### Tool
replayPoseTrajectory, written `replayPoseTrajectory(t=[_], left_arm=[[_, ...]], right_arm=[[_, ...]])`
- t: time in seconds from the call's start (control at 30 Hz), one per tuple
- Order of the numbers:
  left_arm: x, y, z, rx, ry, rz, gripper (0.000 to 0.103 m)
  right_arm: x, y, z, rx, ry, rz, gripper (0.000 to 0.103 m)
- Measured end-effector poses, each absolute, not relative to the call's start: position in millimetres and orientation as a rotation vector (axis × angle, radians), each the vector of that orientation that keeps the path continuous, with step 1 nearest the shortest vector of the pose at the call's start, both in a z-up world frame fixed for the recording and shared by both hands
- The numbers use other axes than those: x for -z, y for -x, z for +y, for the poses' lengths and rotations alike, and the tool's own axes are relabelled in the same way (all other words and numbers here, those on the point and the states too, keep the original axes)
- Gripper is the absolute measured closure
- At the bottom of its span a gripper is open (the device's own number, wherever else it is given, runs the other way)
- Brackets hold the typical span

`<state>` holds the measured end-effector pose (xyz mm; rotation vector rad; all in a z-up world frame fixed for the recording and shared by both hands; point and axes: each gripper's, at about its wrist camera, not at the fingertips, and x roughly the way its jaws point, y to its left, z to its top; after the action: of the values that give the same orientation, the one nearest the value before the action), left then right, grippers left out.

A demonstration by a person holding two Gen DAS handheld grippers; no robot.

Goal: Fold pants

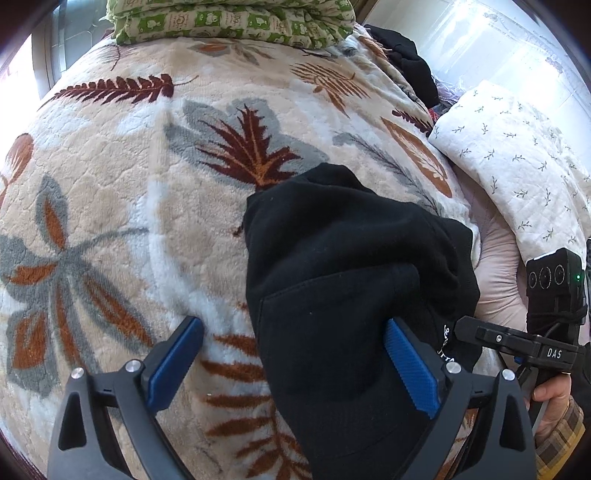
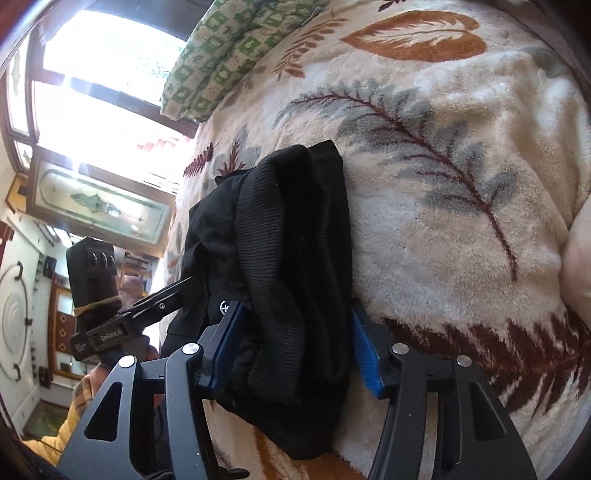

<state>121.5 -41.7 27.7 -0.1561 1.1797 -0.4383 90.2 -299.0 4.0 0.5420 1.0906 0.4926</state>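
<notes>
The black pants (image 1: 351, 273) lie as a folded bundle on a cream leaf-print blanket (image 1: 110, 206). My left gripper (image 1: 291, 325) stands open. Its right blue pad (image 1: 410, 369) rests against the cloth, while its left pad (image 1: 173, 362) sits apart over bare blanket. In the right wrist view the pants (image 2: 291, 236) fill the gap between the blue pads of my right gripper (image 2: 295, 314), which is shut on the ribbed end of the bundle. One finger of the right gripper (image 1: 465, 328) reaches the bundle's right side. The left gripper (image 2: 162, 299) touches the bundle from the left.
A folded green patterned quilt (image 1: 229, 22) lies at the blanket's far end. To the right are a white sprig-print quilt (image 1: 517, 155), a pink cushion (image 1: 495, 266) and dark clothes (image 1: 402, 51). A hand in a plaid sleeve (image 1: 557, 424) holds the right gripper.
</notes>
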Motion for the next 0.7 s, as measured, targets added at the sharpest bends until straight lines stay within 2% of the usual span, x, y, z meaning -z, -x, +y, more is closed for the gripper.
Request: replayPoseTrajectory(t=[0.13,0.23,0.3,0.33,0.4,0.47,0.5,0.7], left_arm=[[-26,-123,-48,0.429,0.167,1.18,0.004],[-27,-125,-59,0.466,0.169,1.179,0.025],[-29,-125,-62,0.453,0.16,1.175,0.03],[-31,-124,-61,0.454,0.164,1.169,0.036],[-37,-122,-55,0.459,0.179,1.154,0.045],[-46,-120,-48,0.466,0.189,1.136,0.06],[-50,-120,-44,0.486,0.212,1.128,0.063],[-95,-140,-23,0.465,0.201,1.029,0.063]], right_arm=[[-1,-90,-297,-0.49,-0.565,1.073,0.047],[-2,-91,-294,-0.482,-0.55,1.059,0.053],[-5,-90,-290,-0.456,-0.511,1.058,0.069],[-7,-90,-287,-0.463,-0.515,1.054,0.072],[-14,-88,-280,-0.462,-0.49,1.037,0.075],[-26,-87,-270,-0.469,-0.45,1.011,0.076],[-32,-87,-266,-0.477,-0.448,0.996,0.076],[-70,-111,-246,-0.54,-0.424,0.896,0.076]])
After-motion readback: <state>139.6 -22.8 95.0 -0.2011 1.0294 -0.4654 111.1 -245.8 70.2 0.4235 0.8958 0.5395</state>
